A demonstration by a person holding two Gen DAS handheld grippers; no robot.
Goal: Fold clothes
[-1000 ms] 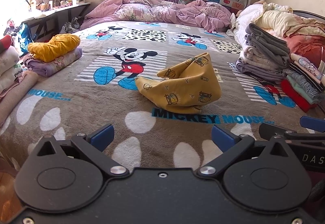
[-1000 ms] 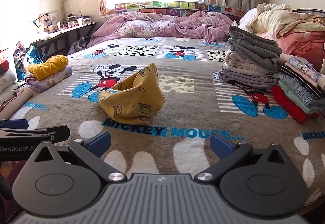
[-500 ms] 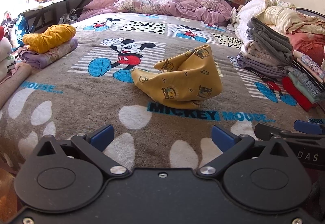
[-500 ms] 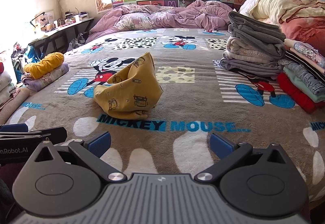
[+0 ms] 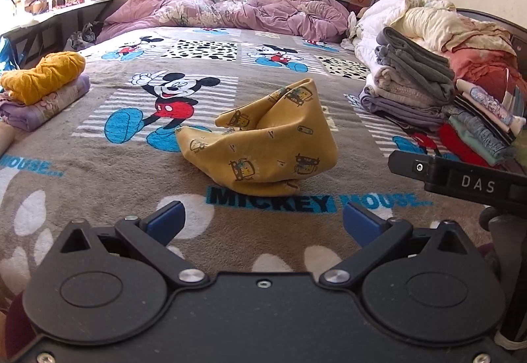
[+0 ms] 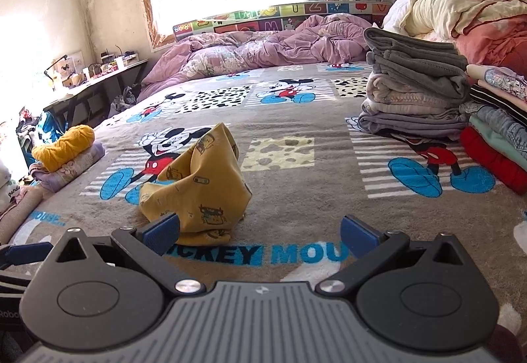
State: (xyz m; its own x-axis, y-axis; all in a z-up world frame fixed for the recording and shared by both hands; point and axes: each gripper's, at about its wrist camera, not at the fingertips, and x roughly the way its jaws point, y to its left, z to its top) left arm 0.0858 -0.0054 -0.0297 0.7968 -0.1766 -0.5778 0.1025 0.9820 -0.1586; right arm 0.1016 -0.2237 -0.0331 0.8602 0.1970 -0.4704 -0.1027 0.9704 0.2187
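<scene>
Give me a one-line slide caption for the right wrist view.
Open right gripper approaches a crumpled yellow printed garment on the cartoon blanket, folded stacks alongside.

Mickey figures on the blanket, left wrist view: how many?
4 clearly. A large one left of the yellow garment, two small ones farther back, one partly under the right-hand clothes stacks. More may be hidden.
</scene>
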